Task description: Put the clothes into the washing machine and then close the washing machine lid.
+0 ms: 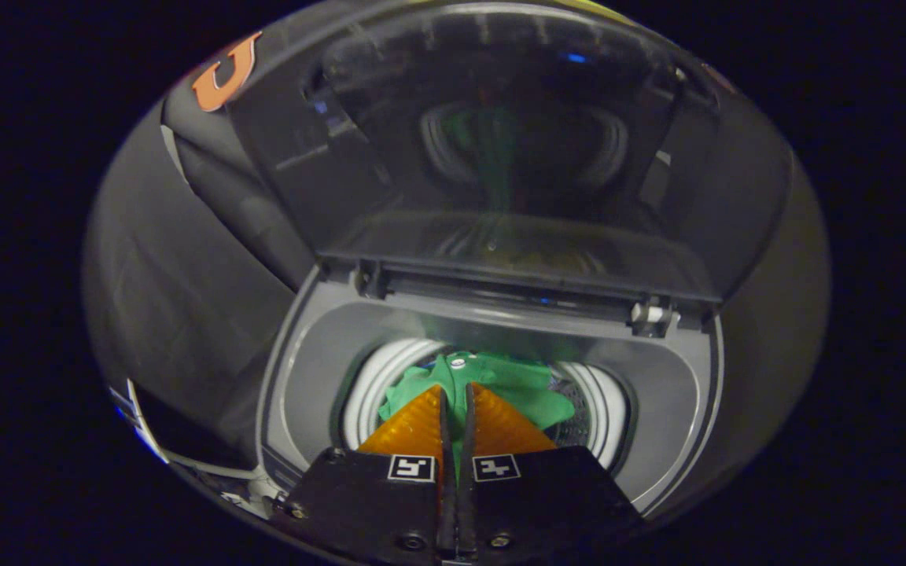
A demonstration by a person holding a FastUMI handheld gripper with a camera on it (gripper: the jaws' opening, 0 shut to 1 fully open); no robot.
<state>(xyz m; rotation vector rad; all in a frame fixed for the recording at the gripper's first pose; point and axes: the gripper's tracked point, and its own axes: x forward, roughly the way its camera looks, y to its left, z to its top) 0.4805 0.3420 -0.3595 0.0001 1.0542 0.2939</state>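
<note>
In the gripper view the task looks to be at its midpoint or just short of it: a green garment [500,389] hangs in the mouth of the washing machine [300,385], over the white ring of the drum [370,385], while the lid [500,157] stands fully raised behind the opening, so the closing step is not yet done. The gripper [454,393] points down into the opening, its two orange fingers [414,428] drawn almost together with only a thin slit between them. Green shows in that slit and the cloth spreads out just ahead of and to either side of the tips, so the fingers appear to be pinching a fold of the garment, though whether both pads truly press on it cannot be told from here. If they do, the cloth has yet to be let go and dropped the rest of the way in; it sits high, bunched at the rim of the drum, not down at the bottom. A little of the perforated metal wall of the drum shows past the cloth on the right side. No other clothing is visible inside. The lid's dark transparent panel carries a faint green reflection of the garment, and its hinge [650,314] sits at the back edge of the grey top surround.
</note>
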